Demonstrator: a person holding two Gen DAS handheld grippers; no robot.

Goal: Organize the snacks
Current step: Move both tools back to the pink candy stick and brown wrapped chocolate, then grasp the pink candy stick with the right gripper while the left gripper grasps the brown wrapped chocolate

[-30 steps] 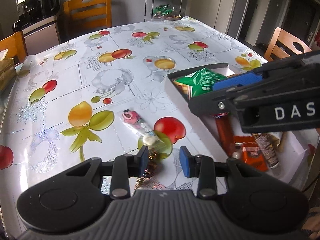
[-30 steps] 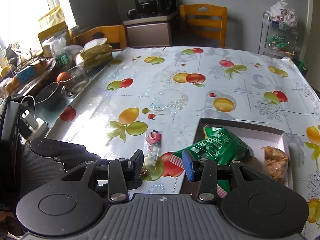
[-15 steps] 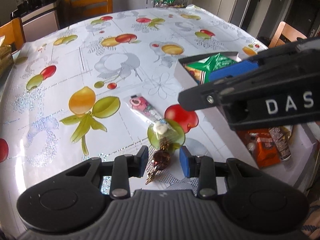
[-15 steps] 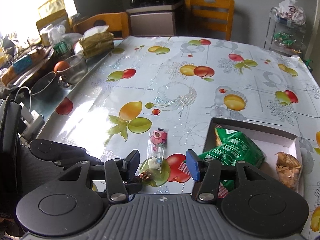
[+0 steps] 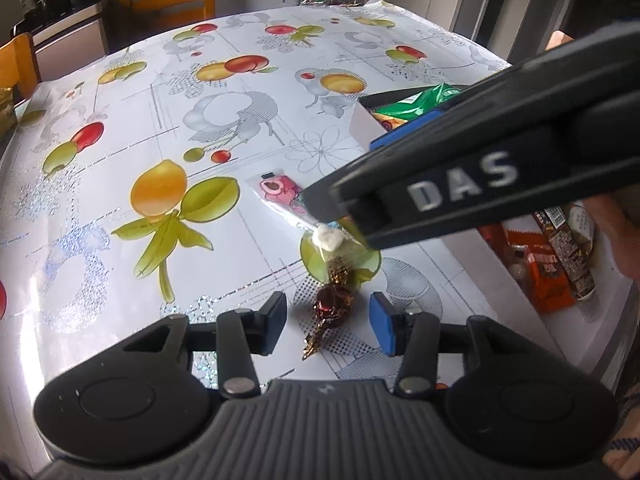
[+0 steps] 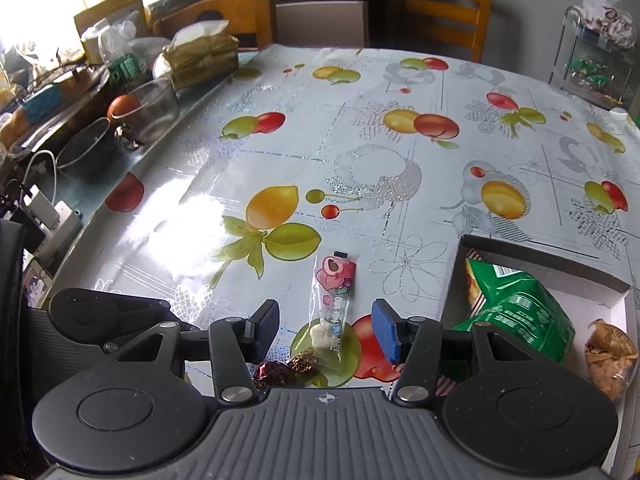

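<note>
Candy (image 5: 333, 306) between left fingers (image 5: 275, 322), untouched; sachet (image 6: 335, 300) between right fingers (image 6: 265, 330).

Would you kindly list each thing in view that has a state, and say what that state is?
Left gripper: open, jaws just widened, straddling the candy without touching.
Right gripper: open, jaws recently widened, either side of the packet.
Foil candy: wrapped, lying on the tablecloth.
Clear packet: sealed, flat on the tablecloth.
White box: open, partly filled.
Green bag: inside the box.
</note>
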